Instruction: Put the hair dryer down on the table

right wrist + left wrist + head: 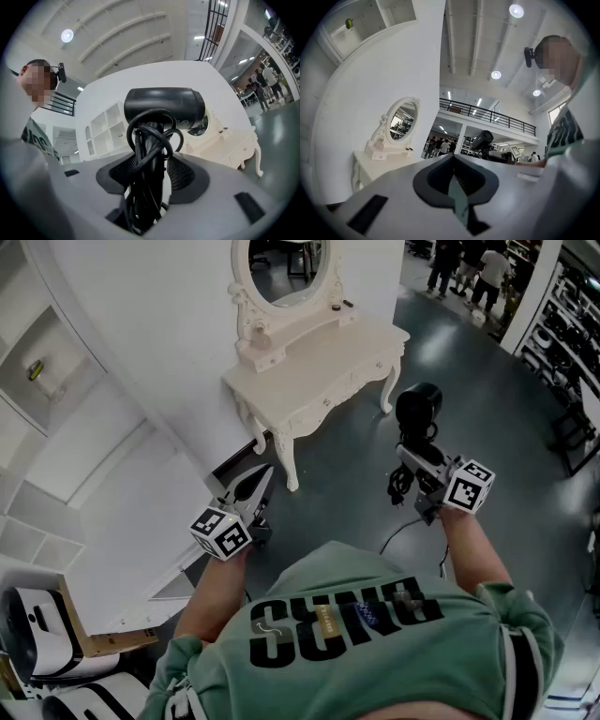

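The right gripper [411, 454] [152, 164] is clenching the handle of the black hair dryer [418, 409] [164, 105], its two ribbed pads pressing on either side; the black cord [398, 486] [150, 140] is looping round the handle and hanging below the jaws. The hair dryer is standing upright in the air, right of centre in the head view, over the dark floor [506, 409] and apart from the white dressing table [319, 371]; its barrel is sitting crosswise above the grip. The left gripper [265, 474] [453, 159] is sitting at lower centre-left with its jaws pressed together and nothing between them. The oval mirror [286, 268] is standing at the back of the table, top centre. At upper left, a wall niche [42, 343] is holding one small yellow thing [36, 370] [348, 22]; at lower left, a cardboard box [84, 638] is holding white-and-black gear [33, 620], too cut off to name.
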`<state>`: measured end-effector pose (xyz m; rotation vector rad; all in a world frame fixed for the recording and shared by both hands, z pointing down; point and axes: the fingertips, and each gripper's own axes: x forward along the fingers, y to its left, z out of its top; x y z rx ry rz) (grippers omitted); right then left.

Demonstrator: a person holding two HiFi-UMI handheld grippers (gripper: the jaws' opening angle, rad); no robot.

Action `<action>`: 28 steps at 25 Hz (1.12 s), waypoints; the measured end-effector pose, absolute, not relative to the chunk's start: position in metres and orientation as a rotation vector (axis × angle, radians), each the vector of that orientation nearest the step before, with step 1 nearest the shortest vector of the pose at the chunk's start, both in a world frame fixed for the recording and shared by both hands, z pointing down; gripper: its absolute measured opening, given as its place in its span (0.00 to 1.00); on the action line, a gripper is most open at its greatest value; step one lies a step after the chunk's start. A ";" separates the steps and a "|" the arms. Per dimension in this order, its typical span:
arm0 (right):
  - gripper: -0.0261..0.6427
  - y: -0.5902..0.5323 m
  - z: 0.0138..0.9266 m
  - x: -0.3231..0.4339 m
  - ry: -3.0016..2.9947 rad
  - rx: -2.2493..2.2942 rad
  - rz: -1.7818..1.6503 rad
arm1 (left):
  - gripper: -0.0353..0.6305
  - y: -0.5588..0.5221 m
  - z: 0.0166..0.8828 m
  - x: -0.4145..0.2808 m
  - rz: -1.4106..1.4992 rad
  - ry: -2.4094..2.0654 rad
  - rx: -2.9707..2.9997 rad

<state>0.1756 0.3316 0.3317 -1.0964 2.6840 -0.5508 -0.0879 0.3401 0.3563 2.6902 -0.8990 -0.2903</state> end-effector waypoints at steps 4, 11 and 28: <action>0.34 0.332 0.329 0.177 2.687 -1.136 -0.539 | 0.07 0.339 0.353 -0.087 -0.293 -0.891 2.687; 0.33 0.330 0.329 0.175 2.703 -1.138 -0.534 | 0.07 0.335 0.352 -0.082 -0.288 -0.868 2.691; 0.34 0.319 0.334 0.204 2.728 -1.149 -0.504 | 0.07 0.326 0.362 -0.046 -0.294 -0.867 2.692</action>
